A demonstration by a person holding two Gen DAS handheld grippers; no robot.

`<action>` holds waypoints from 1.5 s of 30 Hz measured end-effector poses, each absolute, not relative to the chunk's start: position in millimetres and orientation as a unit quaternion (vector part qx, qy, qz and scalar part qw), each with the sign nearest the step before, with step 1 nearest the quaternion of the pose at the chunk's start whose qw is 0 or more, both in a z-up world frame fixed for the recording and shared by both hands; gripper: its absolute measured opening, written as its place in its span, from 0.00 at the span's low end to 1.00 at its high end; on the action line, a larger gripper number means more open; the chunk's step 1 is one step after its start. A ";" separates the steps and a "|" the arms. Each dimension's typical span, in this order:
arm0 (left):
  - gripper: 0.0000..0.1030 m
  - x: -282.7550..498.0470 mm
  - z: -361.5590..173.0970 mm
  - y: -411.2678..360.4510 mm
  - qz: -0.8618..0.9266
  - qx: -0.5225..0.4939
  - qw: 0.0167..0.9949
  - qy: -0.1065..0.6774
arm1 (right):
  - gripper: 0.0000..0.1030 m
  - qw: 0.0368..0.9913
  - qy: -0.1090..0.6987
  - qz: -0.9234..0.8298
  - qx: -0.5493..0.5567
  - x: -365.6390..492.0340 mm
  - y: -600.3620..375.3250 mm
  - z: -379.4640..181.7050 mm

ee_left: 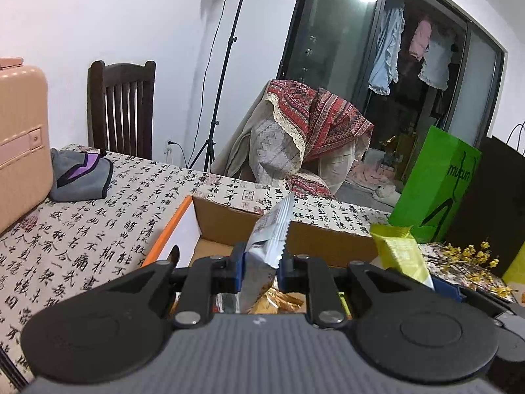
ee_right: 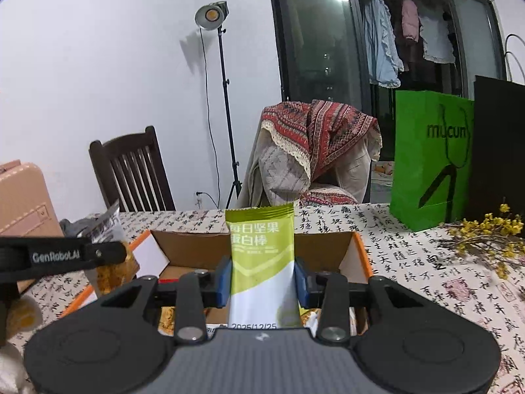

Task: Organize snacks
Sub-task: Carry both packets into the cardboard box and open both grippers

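One silver-grey foil snack packet (ee_left: 270, 229); one green-and-white protein bar wrapper (ee_right: 262, 262); one open brown cardboard box with orange edging (ee_right: 328, 246). Two black two-finger grippers, the left (ee_left: 261, 267) and the right (ee_right: 264, 280). One dark wooden slat-back chair (ee_left: 121, 105); one second chair draped in red patterned cloth (ee_right: 315, 144). One studio lamp on a black tripod stand (ee_right: 211, 14). One green paper shopping bag (ee_right: 430, 161); one black paper bag (ee_right: 498, 151). One pink hard-shell suitcase (ee_left: 19, 138). One grey-and-purple fabric pouch (ee_left: 82, 174). One spray of dried yellow flowers (ee_right: 485, 236).
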State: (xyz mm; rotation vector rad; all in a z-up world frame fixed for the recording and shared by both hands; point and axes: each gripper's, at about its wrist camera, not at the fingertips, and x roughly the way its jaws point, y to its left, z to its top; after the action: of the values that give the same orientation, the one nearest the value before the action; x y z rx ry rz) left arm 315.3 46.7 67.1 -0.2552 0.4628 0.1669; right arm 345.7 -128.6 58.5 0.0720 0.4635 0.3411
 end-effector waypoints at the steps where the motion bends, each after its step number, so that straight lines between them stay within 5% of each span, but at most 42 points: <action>1: 0.18 318.5 64.1 47.4 0.084 -0.127 0.961 0.230 | 0.36 0.958 0.230 0.167 0.036 350.0 -127.2 55.9; 23: 0.20 347.4 30.9 65.6 0.117 -0.105 0.960 0.233 | 0.37 0.953 0.248 0.168 0.053 400.9 -131.3 17.6; 26: 0.53 345.3 30.8 65.2 0.115 -0.109 0.960 0.230 | 0.43 0.950 0.257 0.171 0.052 403.1 -131.8 16.2; 28: 1.00 341.6 33.2 66.3 0.126 -0.117 0.960 0.220 | 0.63 0.950 0.256 0.170 0.056 403.5 -134.3 17.2; 30: 1.00 336.4 37.7 68.2 0.139 -0.126 0.961 0.201 | 0.94 0.950 0.254 0.173 0.064 403.1 -137.4 18.6; 33: 1.00 333.2 43.8 70.3 0.144 -0.137 0.959 0.203 | 1.00 0.951 0.248 0.172 0.060 401.0 -138.9 22.9; 45: 1.00 308.3 61.2 70.9 0.154 -0.145 0.956 0.203 | 1.00 0.955 0.248 0.160 0.033 376.5 -145.2 42.0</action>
State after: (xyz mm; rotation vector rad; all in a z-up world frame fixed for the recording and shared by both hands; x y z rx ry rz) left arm 308.3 70.9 61.2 -0.2942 0.4115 0.3119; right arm 376.5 -145.2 42.0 0.0679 0.5036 0.3255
